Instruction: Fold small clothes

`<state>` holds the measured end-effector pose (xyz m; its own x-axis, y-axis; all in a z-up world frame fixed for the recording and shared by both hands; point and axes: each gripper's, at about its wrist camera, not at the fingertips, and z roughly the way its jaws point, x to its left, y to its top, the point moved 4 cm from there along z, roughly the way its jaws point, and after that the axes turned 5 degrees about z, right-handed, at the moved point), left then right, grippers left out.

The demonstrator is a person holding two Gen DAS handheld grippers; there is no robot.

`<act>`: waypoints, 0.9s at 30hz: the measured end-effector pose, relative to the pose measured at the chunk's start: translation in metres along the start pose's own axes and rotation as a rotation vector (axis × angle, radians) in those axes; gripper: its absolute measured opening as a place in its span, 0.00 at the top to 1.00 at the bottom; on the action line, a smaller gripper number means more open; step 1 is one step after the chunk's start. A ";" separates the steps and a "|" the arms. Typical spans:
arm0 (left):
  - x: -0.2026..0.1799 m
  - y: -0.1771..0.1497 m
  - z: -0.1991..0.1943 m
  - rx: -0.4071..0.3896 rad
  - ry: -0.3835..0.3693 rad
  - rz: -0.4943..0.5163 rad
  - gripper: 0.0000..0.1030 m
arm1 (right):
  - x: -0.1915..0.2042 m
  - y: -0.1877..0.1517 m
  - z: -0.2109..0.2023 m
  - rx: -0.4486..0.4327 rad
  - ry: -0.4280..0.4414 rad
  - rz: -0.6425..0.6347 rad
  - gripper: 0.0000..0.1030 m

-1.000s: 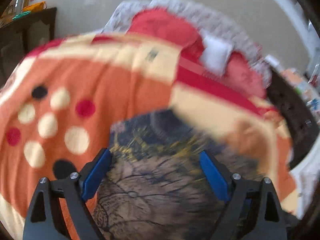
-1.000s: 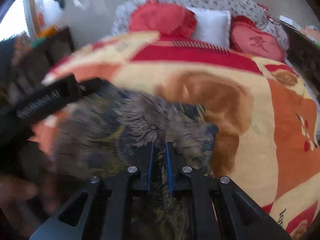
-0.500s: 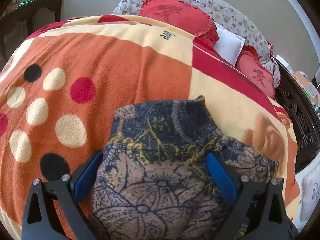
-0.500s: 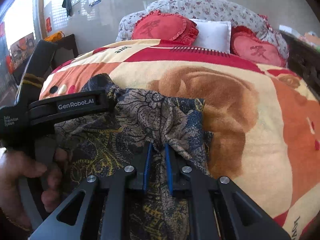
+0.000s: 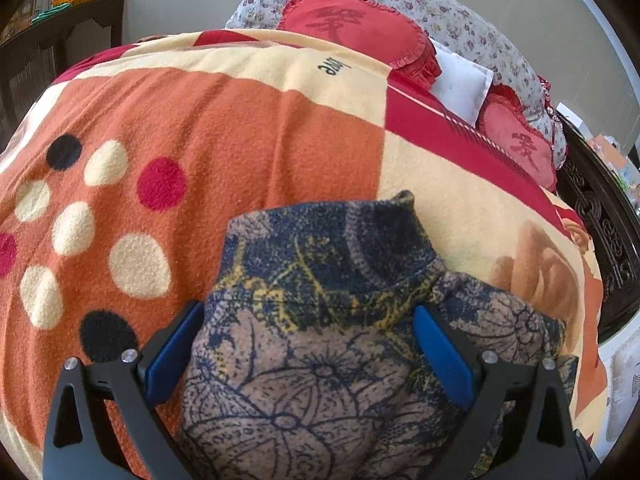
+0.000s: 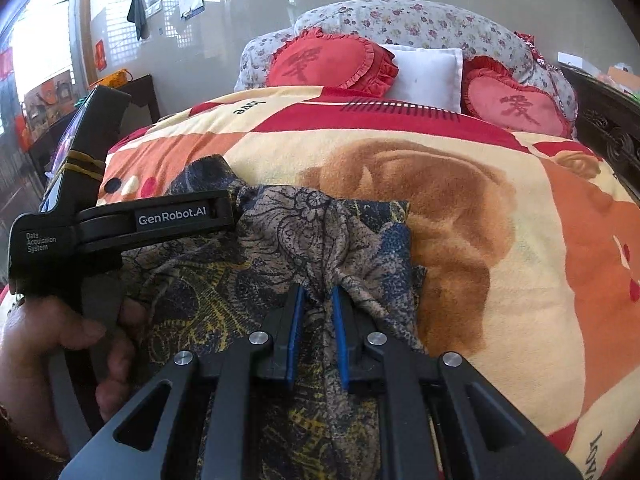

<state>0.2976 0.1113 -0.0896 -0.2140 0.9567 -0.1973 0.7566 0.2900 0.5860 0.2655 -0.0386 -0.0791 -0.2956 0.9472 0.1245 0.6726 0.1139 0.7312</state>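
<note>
Patterned garment [image 5: 320,320] settled, left claw [image 5: 308,344] widened

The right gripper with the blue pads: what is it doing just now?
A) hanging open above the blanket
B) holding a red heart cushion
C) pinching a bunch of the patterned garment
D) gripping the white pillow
C: the right gripper has its blue pads closed tight on a gathered fold of the dark floral garment, which lies on the blanket; the cushions and pillow sit far off at the head of the bed.
</note>
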 end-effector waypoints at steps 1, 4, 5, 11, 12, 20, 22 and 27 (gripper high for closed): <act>0.000 0.000 0.000 0.000 -0.001 -0.001 0.00 | 0.000 0.000 0.000 0.001 0.000 0.000 0.99; 0.000 0.000 0.001 0.002 -0.004 -0.001 0.00 | 0.000 0.000 0.000 0.000 -0.001 -0.001 0.99; 0.001 0.000 0.001 0.002 -0.004 -0.002 0.00 | 0.000 0.000 0.001 0.000 -0.001 -0.001 0.99; 0.000 0.001 0.002 -0.001 -0.012 -0.004 0.00 | 0.000 0.002 -0.001 0.006 -0.011 -0.006 0.99; 0.000 0.001 0.002 -0.001 -0.012 -0.003 0.00 | 0.000 0.001 -0.001 0.009 -0.001 0.004 0.98; 0.000 0.002 0.002 0.024 -0.020 -0.005 0.00 | -0.004 0.001 -0.003 0.008 0.076 0.058 0.90; 0.001 0.004 0.003 0.031 -0.021 -0.011 0.00 | -0.005 -0.001 -0.002 0.006 0.073 0.064 0.90; 0.005 0.003 0.001 0.010 -0.053 -0.040 0.00 | -0.005 0.000 0.003 0.015 0.068 0.057 0.90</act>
<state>0.2994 0.1169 -0.0891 -0.2111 0.9417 -0.2618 0.7543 0.3273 0.5692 0.2687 -0.0429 -0.0822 -0.3017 0.9296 0.2116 0.6994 0.0649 0.7118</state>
